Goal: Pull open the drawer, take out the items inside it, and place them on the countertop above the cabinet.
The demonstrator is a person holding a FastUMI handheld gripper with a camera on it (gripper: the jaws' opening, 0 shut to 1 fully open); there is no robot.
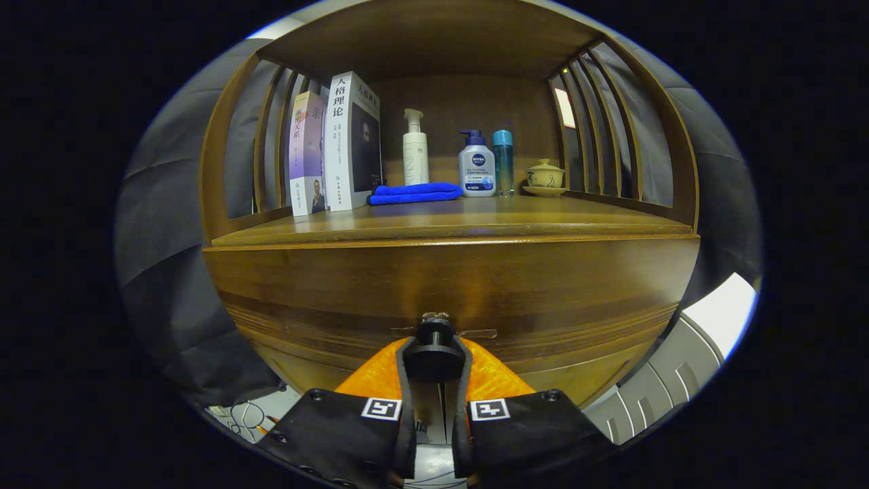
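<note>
Two fingers of the gripper (434, 360) are squeezed onto the round dark knob (434, 346) of the drawer (543, 305), one finger on each side of it. The knob sits right between the finger tips. The drawer front is a wide brown wooden board, and the knob is in the middle of it, low down. The drawer looks closed or nearly closed; what is inside it cannot be seen.

Just above the drawer is the countertop (475, 221), a smooth brown wooden shelf. Far back on the countertop, above and left of the knob, two books (333, 146) stand up side by side. A folded blue cloth (415, 193) lies flat just right of the books. Behind the cloth stands a white pump bottle (415, 149). Right of the cloth stands a shorter bottle with a blue pump (476, 166), and a thin blue bottle (503, 161) is just beside it. Farthest right sits a small lidded cup on a saucer (544, 178). Wooden slats (597, 122) stand at both sides of the countertop.
</note>
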